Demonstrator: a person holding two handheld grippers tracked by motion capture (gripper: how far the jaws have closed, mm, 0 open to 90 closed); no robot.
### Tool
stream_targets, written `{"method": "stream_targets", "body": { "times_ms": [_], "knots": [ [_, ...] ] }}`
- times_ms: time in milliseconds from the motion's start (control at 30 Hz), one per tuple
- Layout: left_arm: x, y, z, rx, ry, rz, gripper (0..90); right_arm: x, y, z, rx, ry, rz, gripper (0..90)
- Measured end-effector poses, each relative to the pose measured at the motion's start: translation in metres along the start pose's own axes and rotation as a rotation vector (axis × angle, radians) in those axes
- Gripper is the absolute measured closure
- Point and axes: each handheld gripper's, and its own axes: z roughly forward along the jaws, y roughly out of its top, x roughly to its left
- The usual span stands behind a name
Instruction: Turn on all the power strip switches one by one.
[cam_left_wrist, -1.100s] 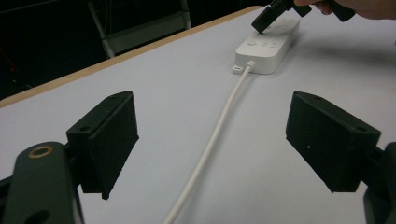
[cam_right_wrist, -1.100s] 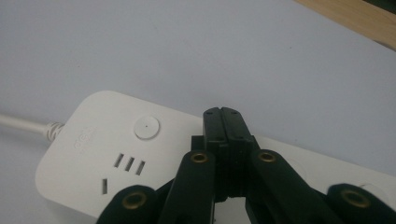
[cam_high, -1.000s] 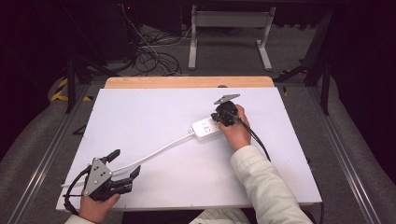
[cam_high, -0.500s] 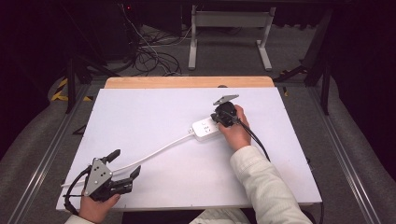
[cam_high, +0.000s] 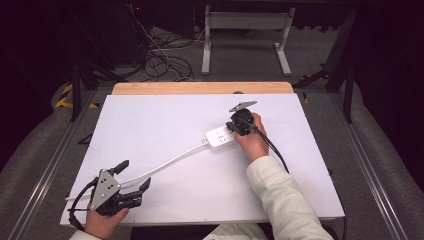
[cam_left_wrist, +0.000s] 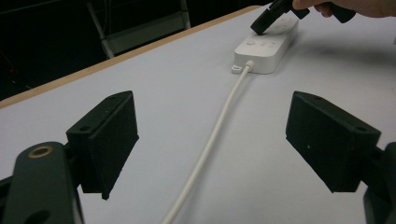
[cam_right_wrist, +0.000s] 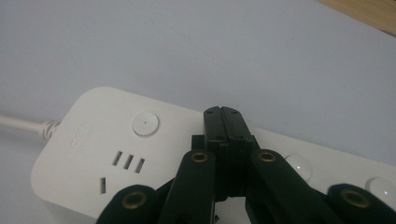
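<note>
Under the right gripper's (cam_right_wrist: 224, 114) pressed-together jaws lies the power strip (cam_right_wrist: 93, 144); left gripper (cam_left_wrist: 210, 144) spread.

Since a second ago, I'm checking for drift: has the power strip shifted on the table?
No. The power strip sits at the same spot relative to the table's wooden far edge.
</note>
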Motion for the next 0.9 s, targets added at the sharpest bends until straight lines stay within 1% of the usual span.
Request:
{"method": "stream_targets", "body": {
  "times_ms": [300, 367, 500, 600, 633, 667, 700, 733, 767, 833, 900],
  "knots": [
    [0.000, 0.000, 0.000, 0.003, -0.003, 0.000, 17.2, 0.003, 0.000, 0.001, 0.003, -0.018, -0.009, 90.0],
    [-0.001, 0.000, 0.000, 0.001, -0.004, -0.003, 17.2, 0.003, 0.000, 0.001, 0.004, -0.016, -0.002, 90.0],
    [-0.001, 0.000, 0.000, 0.002, -0.007, -0.002, 17.2, 0.003, 0.000, 0.001, 0.007, -0.019, -0.008, 90.0],
    [0.000, 0.000, 0.000, 0.000, -0.001, -0.002, 17.2, 0.002, 0.003, -0.001, 0.008, 0.002, 0.000, 90.0],
    [0.001, 0.000, 0.000, 0.000, 0.001, -0.001, 17.2, 0.002, 0.005, -0.004, 0.000, -0.018, -0.014, 90.0],
    [0.001, 0.000, 0.000, 0.000, 0.000, -0.006, 17.2, 0.003, 0.006, -0.009, -0.044, -0.015, -0.019, 90.0],
    [0.001, 0.000, 0.000, 0.002, -0.002, -0.010, 17.2, 0.003, 0.008, -0.015, -0.081, -0.006, -0.013, 90.0],
    [0.001, 0.000, 0.001, 0.001, -0.002, -0.015, 17.2, 0.003, 0.010, -0.019, -0.112, 0.012, -0.005, 90.0],
    [0.001, 0.000, 0.001, 0.001, -0.001, -0.014, 17.2, 0.005, 0.013, -0.023, -0.123, 0.028, 0.005, 90.0],
    [0.001, 0.000, 0.001, 0.001, -0.002, -0.012, 17.2, 0.009, 0.017, -0.028, -0.125, 0.025, -0.028, 90.0],
    [0.000, 0.000, 0.000, 0.000, 0.001, -0.008, 17.2, 0.014, 0.019, -0.033, -0.138, 0.031, -0.045, 90.0]
  ]
}}
